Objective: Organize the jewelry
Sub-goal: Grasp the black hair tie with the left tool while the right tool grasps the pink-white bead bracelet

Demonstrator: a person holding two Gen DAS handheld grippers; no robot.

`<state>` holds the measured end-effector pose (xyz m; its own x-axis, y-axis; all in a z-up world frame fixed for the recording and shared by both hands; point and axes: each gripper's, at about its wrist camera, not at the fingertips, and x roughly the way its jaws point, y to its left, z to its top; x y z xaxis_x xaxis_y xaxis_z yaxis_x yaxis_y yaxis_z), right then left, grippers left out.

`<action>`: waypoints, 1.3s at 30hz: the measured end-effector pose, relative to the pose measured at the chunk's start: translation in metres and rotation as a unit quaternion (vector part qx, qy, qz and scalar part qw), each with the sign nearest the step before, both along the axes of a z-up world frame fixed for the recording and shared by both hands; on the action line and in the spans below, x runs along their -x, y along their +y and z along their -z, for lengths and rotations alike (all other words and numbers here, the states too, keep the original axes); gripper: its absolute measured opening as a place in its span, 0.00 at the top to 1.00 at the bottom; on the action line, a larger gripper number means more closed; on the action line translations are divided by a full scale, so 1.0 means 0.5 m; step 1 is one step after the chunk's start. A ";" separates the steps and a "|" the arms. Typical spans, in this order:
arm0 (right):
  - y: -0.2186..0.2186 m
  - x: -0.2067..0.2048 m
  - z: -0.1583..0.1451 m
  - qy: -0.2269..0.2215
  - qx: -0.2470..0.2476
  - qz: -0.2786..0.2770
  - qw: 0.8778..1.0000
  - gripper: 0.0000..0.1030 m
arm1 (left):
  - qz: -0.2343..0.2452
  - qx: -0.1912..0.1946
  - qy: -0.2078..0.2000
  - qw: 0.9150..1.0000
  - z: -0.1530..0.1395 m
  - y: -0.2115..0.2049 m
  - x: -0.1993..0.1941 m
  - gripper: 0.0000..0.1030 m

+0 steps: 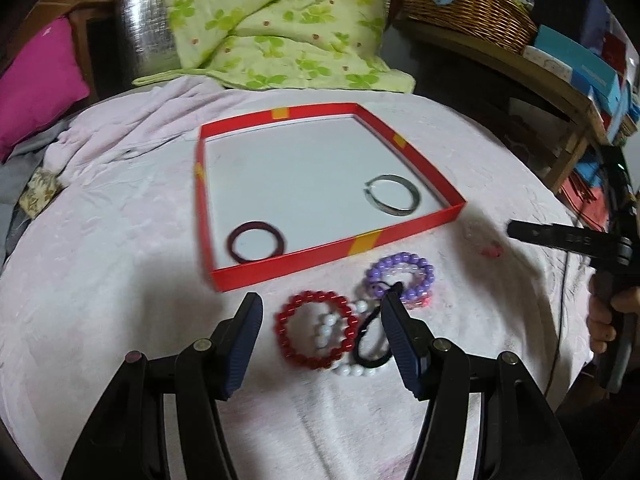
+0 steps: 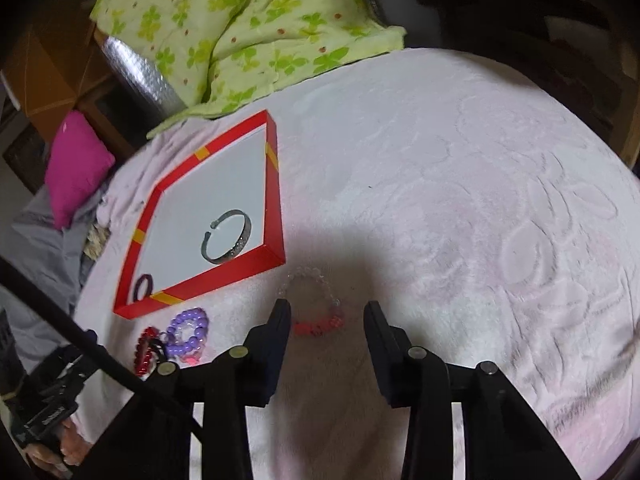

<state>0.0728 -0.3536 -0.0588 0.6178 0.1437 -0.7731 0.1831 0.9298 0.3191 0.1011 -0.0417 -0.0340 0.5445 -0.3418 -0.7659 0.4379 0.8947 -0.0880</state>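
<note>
A red-rimmed tray (image 1: pixel 332 249) with a white floor lies on the pink blanket. In it lie a silver bangle (image 1: pixel 394 194) and a dark maroon bangle (image 1: pixel 256 240). In front of the tray lies a pile: a red bead bracelet (image 1: pixel 316 330), a white bead bracelet (image 1: pixel 352 370), a black hair tie (image 1: pixel 370 340) and a purple bead bracelet (image 1: pixel 402 276). My left gripper (image 1: pixel 322 304) stands open over the red bracelet, pads apart from it. My right gripper (image 2: pixel 327 307) is open above a clear and red bead bracelet (image 2: pixel 320 326) lying right of the tray (image 2: pixel 232 272).
A green floral quilt (image 1: pixel 280 28) lies behind the tray and a magenta cushion (image 1: pixel 38 80) at the left. A wicker basket (image 1: pixel 468 4) and shelves with boxes (image 1: pixel 576 64) stand at the right. The pink blanket (image 2: pixel 460 200) spreads wide to the right.
</note>
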 end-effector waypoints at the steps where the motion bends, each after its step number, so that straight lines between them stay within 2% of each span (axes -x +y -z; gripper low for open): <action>1: 0.006 -0.007 0.001 0.001 0.007 -0.004 1.000 0.62 | 0.007 0.002 0.001 1.000 0.000 -0.005 0.001 0.39; 6: 0.028 -0.044 0.040 0.039 0.033 -0.020 0.999 0.63 | 0.035 -0.015 0.016 0.999 0.025 -0.046 -0.007 0.39; 7: 0.033 -0.051 0.049 0.046 0.042 -0.024 0.998 0.66 | 0.036 -0.021 0.017 0.999 0.032 -0.053 -0.009 0.39; 9: 0.044 -0.058 0.052 0.043 0.076 -0.028 0.996 0.80 | 0.046 -0.024 0.022 0.998 0.040 -0.063 -0.011 0.39; 10: 0.049 -0.059 0.051 0.041 0.086 -0.033 0.995 0.83 | 0.053 -0.028 0.023 0.998 0.045 -0.070 -0.010 0.41; 11: 0.051 -0.059 0.050 0.041 0.088 -0.034 0.995 0.89 | 0.058 -0.032 0.024 0.998 0.049 -0.075 -0.008 0.47; 12: 0.051 -0.058 0.049 0.041 0.089 -0.033 0.995 0.90 | 0.063 -0.034 0.025 0.997 0.052 -0.079 -0.007 0.53; 14: 0.048 -0.056 0.045 0.039 0.091 -0.034 0.994 0.92 | 0.077 -0.032 0.037 0.996 0.063 -0.087 -0.007 0.76; 16: 0.045 -0.050 0.040 0.036 0.089 -0.033 0.995 0.92 | 0.083 -0.030 0.044 0.995 0.069 -0.091 -0.005 0.87; 21: 0.035 -0.022 0.021 0.024 0.069 -0.033 0.997 0.92 | 0.085 0.002 0.044 0.995 0.057 -0.073 -0.001 0.93; 24: 0.024 -0.004 0.002 0.012 0.028 -0.035 0.999 0.92 | 0.085 0.022 0.038 0.995 0.039 -0.054 0.005 0.94; 28: 0.017 0.015 -0.015 -0.004 -0.010 -0.037 0.999 0.92 | 0.080 0.027 0.019 0.996 0.021 -0.028 0.013 0.94; 31: 0.018 0.022 -0.015 -0.001 -0.008 -0.033 0.999 0.92 | 0.076 0.016 0.018 0.997 0.025 -0.026 0.009 0.93; 33: 0.020 0.013 -0.007 0.008 -0.006 -0.030 1.000 0.92 | 0.080 0.012 0.021 0.997 0.027 -0.032 0.005 0.89; 34: 0.019 0.005 -0.002 0.012 -0.007 -0.027 1.000 0.92 | 0.084 0.011 0.023 0.996 0.028 -0.038 0.006 0.79; 35: 0.018 0.000 0.000 0.014 -0.008 -0.026 1.000 0.92 | 0.085 0.009 0.023 0.996 0.029 -0.040 0.007 0.59; 36: 0.017 -0.001 0.001 0.015 -0.008 -0.025 1.000 0.92 | 0.084 0.000 0.017 0.996 0.030 -0.049 0.010 0.49; 37: 0.015 -0.002 0.000 0.014 -0.009 -0.024 1.000 0.92 | 0.085 -0.005 0.007 0.996 0.031 -0.055 0.013 0.44; 39: 0.010 -0.005 0.002 0.016 -0.011 -0.022 1.000 0.92 | 0.092 -0.011 0.001 0.996 0.034 -0.066 0.014 0.44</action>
